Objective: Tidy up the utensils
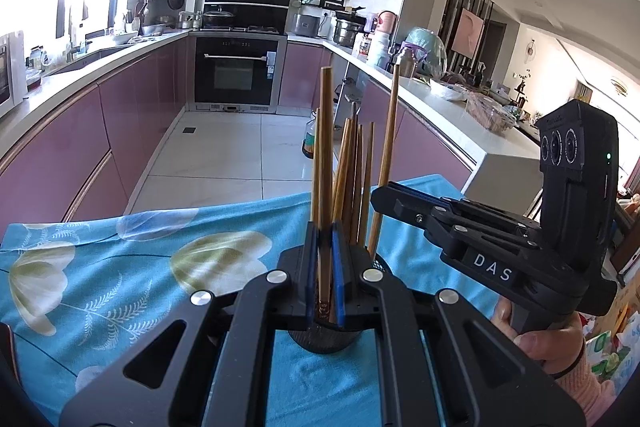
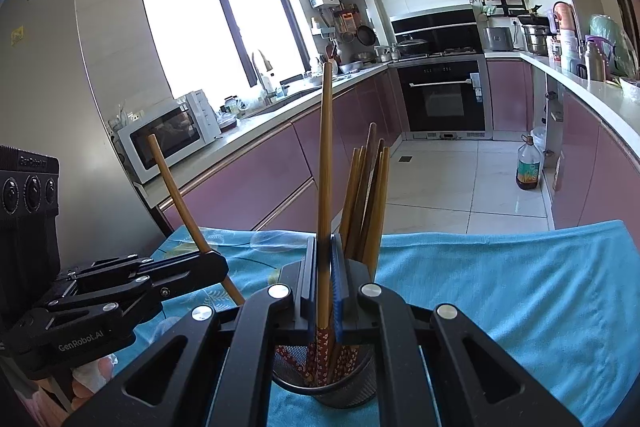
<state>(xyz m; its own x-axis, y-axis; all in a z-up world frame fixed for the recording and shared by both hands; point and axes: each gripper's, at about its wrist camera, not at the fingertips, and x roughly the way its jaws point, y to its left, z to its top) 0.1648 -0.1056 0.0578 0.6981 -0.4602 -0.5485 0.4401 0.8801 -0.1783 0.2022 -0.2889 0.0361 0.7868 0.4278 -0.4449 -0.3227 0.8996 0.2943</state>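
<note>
Blue floral cloth (image 1: 120, 267) (pink-cabinet kitchen (image 1: 132, 115) behind), both grippers' jaws clamping one chopstick each over holder (image 2: 324, 387).

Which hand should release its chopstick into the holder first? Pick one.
Right. The right gripper holds its upright chopstick with the patterned end inside the mesh holder. The left gripper holds a leaning chopstick aimed beside the holder, lower end hidden.

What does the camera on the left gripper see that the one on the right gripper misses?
Only the left wrist view shows the right gripper from outside and the person's hand. Only the right wrist view shows the microwave, the window and the left gripper from outside. Both show chopsticks standing in a mesh holder, the blue cloth and the oven.
</note>
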